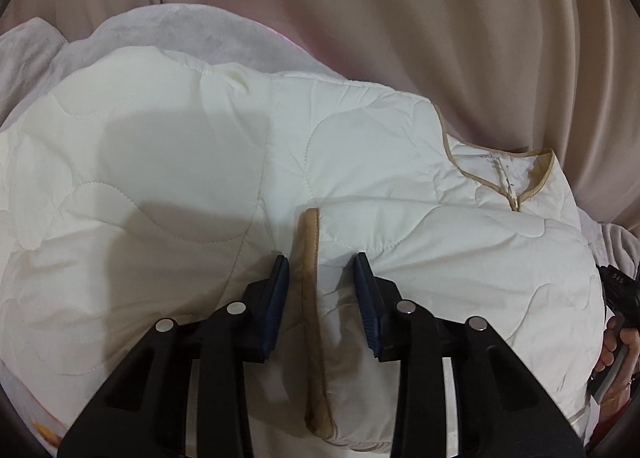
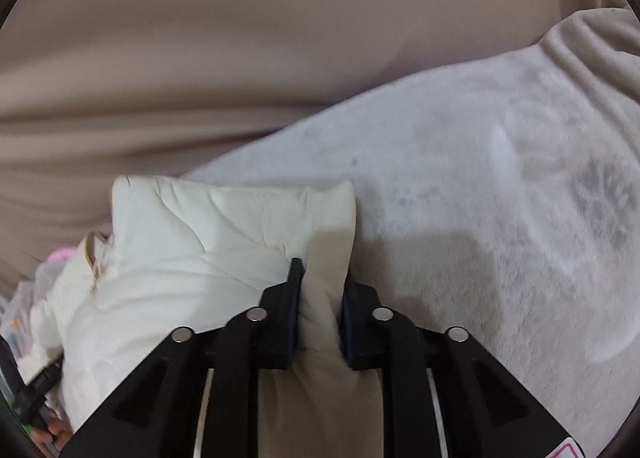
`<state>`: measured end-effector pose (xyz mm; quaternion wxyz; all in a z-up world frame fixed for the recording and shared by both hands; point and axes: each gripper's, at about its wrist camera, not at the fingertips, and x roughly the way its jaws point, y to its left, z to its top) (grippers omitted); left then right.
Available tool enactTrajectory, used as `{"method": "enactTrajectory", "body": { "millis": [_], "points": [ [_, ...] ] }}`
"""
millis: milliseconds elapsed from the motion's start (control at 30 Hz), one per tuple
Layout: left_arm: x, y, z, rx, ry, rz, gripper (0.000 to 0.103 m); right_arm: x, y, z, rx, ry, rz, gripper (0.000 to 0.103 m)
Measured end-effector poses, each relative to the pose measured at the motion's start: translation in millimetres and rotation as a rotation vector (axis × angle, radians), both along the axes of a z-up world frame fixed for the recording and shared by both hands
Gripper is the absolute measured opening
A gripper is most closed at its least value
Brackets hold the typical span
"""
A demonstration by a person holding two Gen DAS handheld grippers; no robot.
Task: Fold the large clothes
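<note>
While the left gripper (image 1: 322, 270) stands with its fingers spread to either side of the tan-bound cuff (image 1: 308, 258), pads not pressed on cloth, we read the step as taking hold of a sleeve laid over the body of the cream quilted jacket (image 1: 168, 178). To do it well, we judge the fingers should close on the bound cuff edge itself, since the puffy quilting beside it would likely slip. The right gripper (image 2: 320, 282) is clamped on a thick bunch of the jacket's cream fabric (image 2: 324, 318), so both ends can be carried together. The jacket lies spread on a pale fleece blanket (image 2: 460, 198), its tan-piped neckline (image 1: 516, 174) toward the right of the left view. Edges: in the right view the held fold ends just beside bare blanket, and we see open blanket running well to the right. Beyond, beige draped fabric (image 1: 400, 10) rises close behind the jacket, so we judge there is little room to fold that way.
</note>
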<state>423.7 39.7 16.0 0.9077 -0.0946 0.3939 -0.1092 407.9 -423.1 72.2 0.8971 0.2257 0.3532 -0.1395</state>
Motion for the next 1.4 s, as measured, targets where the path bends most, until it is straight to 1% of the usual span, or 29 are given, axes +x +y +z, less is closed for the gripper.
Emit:
{"method": "enactTrajectory", "body": {
  "millis": [67,133,167,200,233,267,333,367,400,433,467,500,533,633,700,767,833,867,900,967,1067,1100,1133,1167,1233,1267,1300,1333,1400],
  "points": [
    [-10.0,2.9,6.5,-0.014,-0.002,-0.001,0.034,-9.0,8.3,17.4,-0.062,-0.012,-0.016,0.026],
    [-27.5,11.7,13.7,-0.073,0.001,-0.029,0.049,-22.6,26.5,39.8,-0.152,-0.056,-0.007,0.029],
    [-35.4,16.3,14.8,-0.103,0.009,-0.036,0.069,-27.8,35.3,50.4,-0.182,-0.087,0.019,0.035],
    [-43.3,20.0,13.8,-0.131,0.022,-0.036,0.081,-29.9,43.0,58.8,-0.191,-0.112,0.053,0.046],
    [-47.9,21.6,10.7,-0.156,0.040,-0.041,0.082,-30.3,50.5,65.0,-0.185,-0.125,0.091,0.052],
    [-49.2,22.4,5.7,-0.176,0.070,-0.054,0.082,-26.9,59.6,69.0,-0.168,-0.124,0.138,0.061],
    [-49.8,19.5,-5.4,-0.201,0.115,-0.067,0.081,-16.2,76.8,70.8,-0.136,-0.101,0.224,0.066],
    [-51.3,16.3,-7.2,-0.179,0.105,-0.060,0.076,-5.9,87.5,68.3,-0.133,-0.084,0.255,0.066],
    [-52.5,10.9,-6.9,-0.133,0.087,-0.062,0.066,3.0,100.3,64.5,-0.148,-0.070,0.274,0.066],
    [-53.4,5.6,-6.1,-0.090,0.071,-0.069,0.060,8.6,113.4,60.3,-0.165,-0.062,0.291,0.062],
    [-53.8,1.5,-5.7,-0.066,0.064,-0.079,0.047,13.6,126.8,55.7,-0.176,-0.055,0.330,0.038],
    [-53.8,-2.1,-5.9,-0.045,0.059,-0.089,0.036,17.3,141.4,49.4,-0.190,-0.037,0.376,0.005],
    [-53.4,-3.1,-5.8,-0.030,0.058,-0.087,0.035,21.5,151.8,43.4,-0.205,-0.022,0.408,0.000],
    [-51.3,1.4,-9.5,-0.010,0.051,-0.094,0.034,26.5,158.4,27.4,-0.305,0.014,0.391,0.000],
    [-52.3,4.7,-11.1,-0.023,0.046,-0.096,0.034,25.5,128.3,22.1,-0.252,0.012,0.318,0.000],
    [-54.5,5.2,-14.3,-0.026,0.035,-0.097,0.034,16.5,92.2,24.3,-0.138,-0.012,0.236,0.000],
    [-54.2,2.9,-16.4,-0.009,0.021,-0.093,0.034,-2.6,72.3,33.1,-0.116,-0.006,0.163,0.000],
    [-55.2,0.9,-19.0,0.004,0.012,-0.092,0.034,-14.2,69.3,40.0,-0.121,-0.006,0.154,0.000],
    [-56.5,-0.6,-18.9,0.017,0.003,-0.090,0.034,-33.5,68.3,48.8,-0.100,-0.033,0.186,0.004],
    [-58.8,-2.2,-19.0,0.033,-0.010,-0.088,0.034,-66.4,68.9,54.9,-0.095,-0.052,0.240,0.004],
    [-59.6,-2.9,-19.5,0.035,-0.014,-0.086,0.034,-101.1,64.9,34.8,-0.129,0.046,0.279,0.004],
    [-59.3,-3.6,-19.6,0.037,-0.015,-0.086,0.034,-107.1,63.9,19.8,-0.172,0.109,0.268,0.000],
    [-59.6,-5.6,-19.8,0.039,-0.017,-0.087,0.035,-112.2,61.3,7.0,-0.199,0.149,0.261,0.000],
    [-62.8,-3.4,-19.9,0.036,-0.018,-0.089,0.036,-119.8,57.7,2.2,-0.188,0.146,0.251,0.000],
    [-66.6,2.3,-17.4,0.018,-0.008,-0.075,0.036,-137.7,55.5,7.7,-0.153,0.130,0.209,0.000],
    [-71.9,9.3,-14.4,-0.007,0.001,-0.061,0.037,-147.2,60.7,14.6,-0.164,0.122,0.194,0.000],
    [-77.4,17.2,-12.1,-0.034,0.008,-0.050,0.042,-158.7,71.3,22.1,-0.192,0.111,0.201,0.007],
    [-86.5,28.9,-8.0,-0.077,0.013,-0.037,0.047,-172.1,83.3,27.5,-0.223,0.103,0.219,0.010],
    [-108.9,58.8,1.2,-0.143,-0.007,0.005,0.064,-196.5,112.3,32.3,-0.271,0.097,0.275,0.010]
  ]
}}
